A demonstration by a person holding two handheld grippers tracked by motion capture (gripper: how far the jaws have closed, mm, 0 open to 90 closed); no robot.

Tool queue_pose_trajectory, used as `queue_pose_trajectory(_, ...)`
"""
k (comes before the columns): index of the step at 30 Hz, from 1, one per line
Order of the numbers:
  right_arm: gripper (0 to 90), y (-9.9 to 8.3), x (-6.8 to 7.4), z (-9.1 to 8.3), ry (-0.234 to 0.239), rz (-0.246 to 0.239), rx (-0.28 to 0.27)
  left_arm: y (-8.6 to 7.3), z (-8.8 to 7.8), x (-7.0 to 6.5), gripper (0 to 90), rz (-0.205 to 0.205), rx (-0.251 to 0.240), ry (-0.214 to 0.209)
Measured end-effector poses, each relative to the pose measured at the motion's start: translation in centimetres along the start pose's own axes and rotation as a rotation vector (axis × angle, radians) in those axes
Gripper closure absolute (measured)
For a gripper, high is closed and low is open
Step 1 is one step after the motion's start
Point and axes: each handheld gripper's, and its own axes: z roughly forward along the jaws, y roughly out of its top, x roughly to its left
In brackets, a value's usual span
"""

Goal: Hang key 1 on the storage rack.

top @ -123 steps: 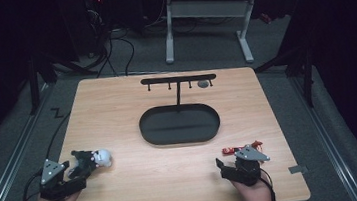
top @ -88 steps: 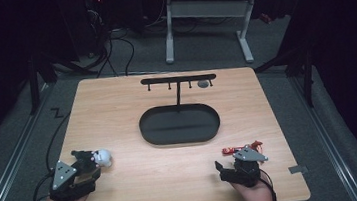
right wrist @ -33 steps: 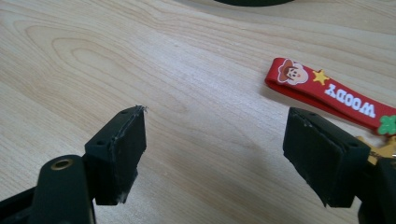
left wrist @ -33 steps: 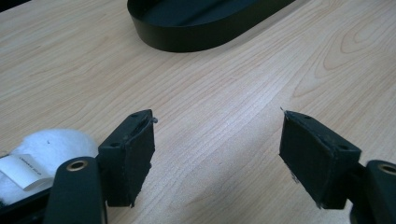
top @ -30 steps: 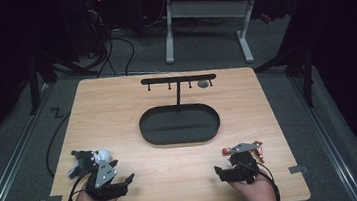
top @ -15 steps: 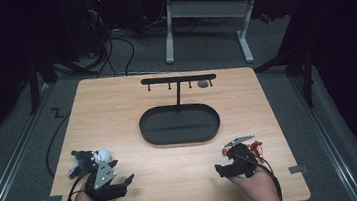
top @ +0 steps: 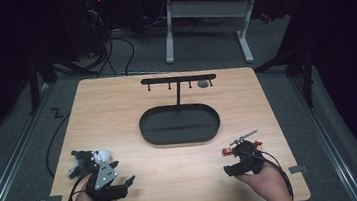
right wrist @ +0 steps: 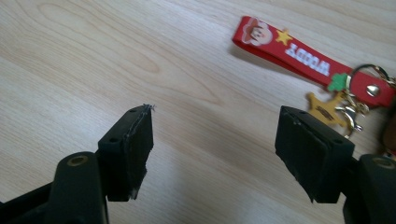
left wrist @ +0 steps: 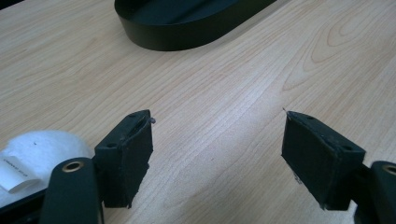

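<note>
Right gripper (right wrist: 212,151): jaws apart over bare wood, nothing between them; they have just been closing. A red keychain strap (right wrist: 308,56), printed "WOODY" with a cartoon face and a yellow star, lies flat on the table (right wrist: 93,70) just beyond and to the side of the farther jaw. In the right gripper view its long axis runs diagonally, the face end toward the upper middle, the ring end toward the right edge, where a gold star charm (right wrist: 327,109) and a metal clasp hang. In the high view the same keychain strap (top: 228,151) appears as a small red patch beside the right gripper (top: 240,160); lettering and charm are unreadable there.

Left gripper (left wrist: 217,154): jaws wide apart, empty. A white plush toy (left wrist: 42,149) with a paper tag lies beside 1 jaw. The high view shows a black oval tray (top: 179,124) mid-table.
</note>
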Motion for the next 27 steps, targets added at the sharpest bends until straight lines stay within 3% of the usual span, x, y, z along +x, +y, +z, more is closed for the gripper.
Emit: queue_pose_trajectory(27,32.6,-1.4,-6.5,-1.7,-0.061,0.131,0.01,0.0,0.0,-0.3,24.9,0.007,-0.001,-0.03)
